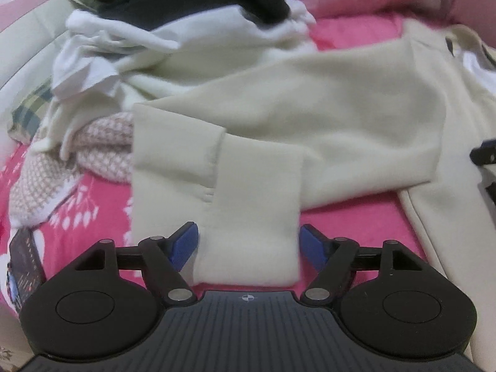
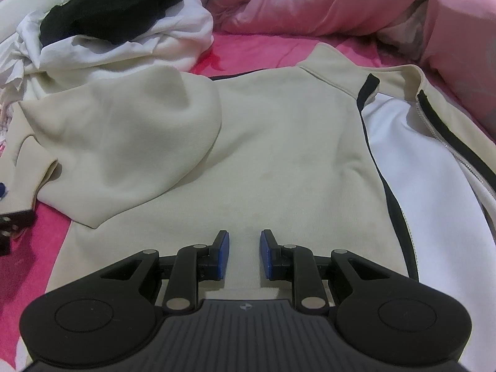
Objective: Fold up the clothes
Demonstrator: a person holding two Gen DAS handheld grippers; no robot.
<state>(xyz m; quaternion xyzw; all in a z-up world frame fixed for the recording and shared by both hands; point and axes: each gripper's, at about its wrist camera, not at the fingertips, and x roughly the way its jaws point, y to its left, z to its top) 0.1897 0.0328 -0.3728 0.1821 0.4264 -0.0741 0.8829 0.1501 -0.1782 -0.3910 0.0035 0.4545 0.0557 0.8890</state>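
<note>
A cream zip jacket (image 2: 279,142) lies spread on the pink bedsheet (image 2: 254,46), its front open to a white lining (image 2: 418,167) at the right. Its left sleeve (image 1: 279,130) is bent, with the cuff end (image 1: 251,241) reaching toward me. My left gripper (image 1: 249,241) is open, its blue pads on either side of the cuff. My right gripper (image 2: 245,252) is open over the jacket's lower hem, pads apart with cream cloth between them. The sleeve also shows in the right wrist view (image 2: 124,142).
A pile of white and black clothes (image 1: 186,24) lies at the back left, with a knitted pink-white garment (image 1: 102,152) below it. Pink pillows (image 2: 341,3) line the back. A patterned flat object (image 1: 24,266) lies at the left edge.
</note>
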